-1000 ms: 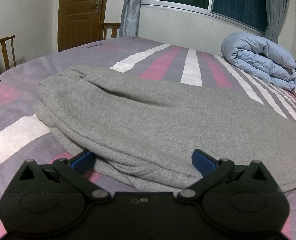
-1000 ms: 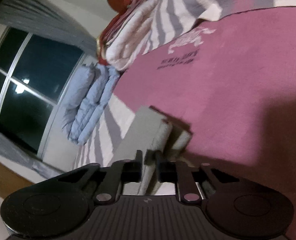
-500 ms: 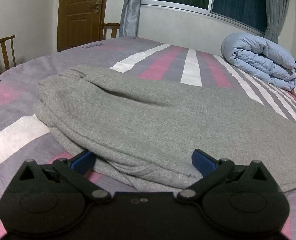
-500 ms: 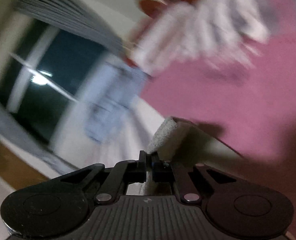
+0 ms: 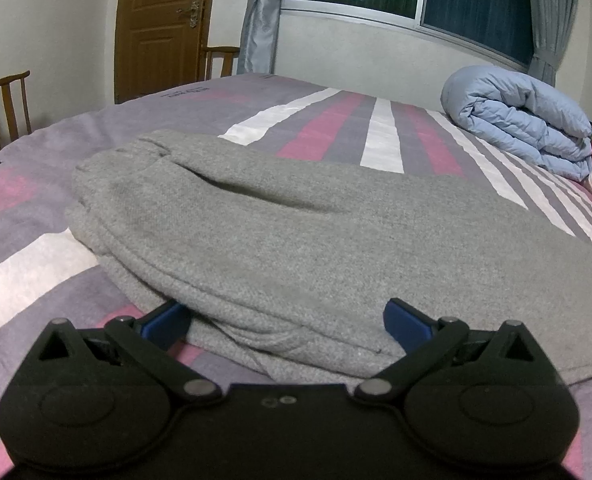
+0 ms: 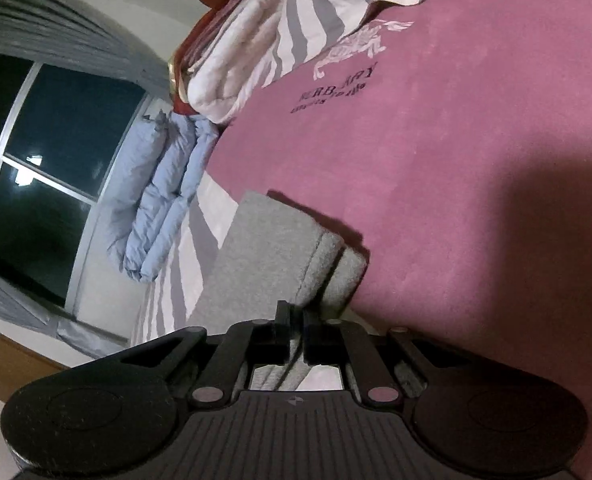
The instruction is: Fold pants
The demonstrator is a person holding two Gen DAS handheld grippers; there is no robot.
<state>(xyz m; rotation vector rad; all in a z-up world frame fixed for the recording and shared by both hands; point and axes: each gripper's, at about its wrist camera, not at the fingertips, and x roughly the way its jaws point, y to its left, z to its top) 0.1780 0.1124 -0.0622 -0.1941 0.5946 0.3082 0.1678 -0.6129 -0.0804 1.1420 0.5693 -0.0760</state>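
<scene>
Grey knit pants lie folded lengthwise on the striped bed. My left gripper is open, its blue fingertips spread either side of the near waist edge, low on the bed. In the right wrist view the leg cuffs of the pants show stacked. My right gripper is shut on the pants' leg end, the fabric pinched between the nearly closed jaws.
A rolled light-blue duvet lies at the bed's far right, also in the right wrist view. Folded white bedding is beyond. Wooden chairs and a door stand past the bed's left.
The right gripper swung quickly with the leg end in its grip and has settled back near its earlier view, with more of the cuffs showing. The left gripper has not moved.
</scene>
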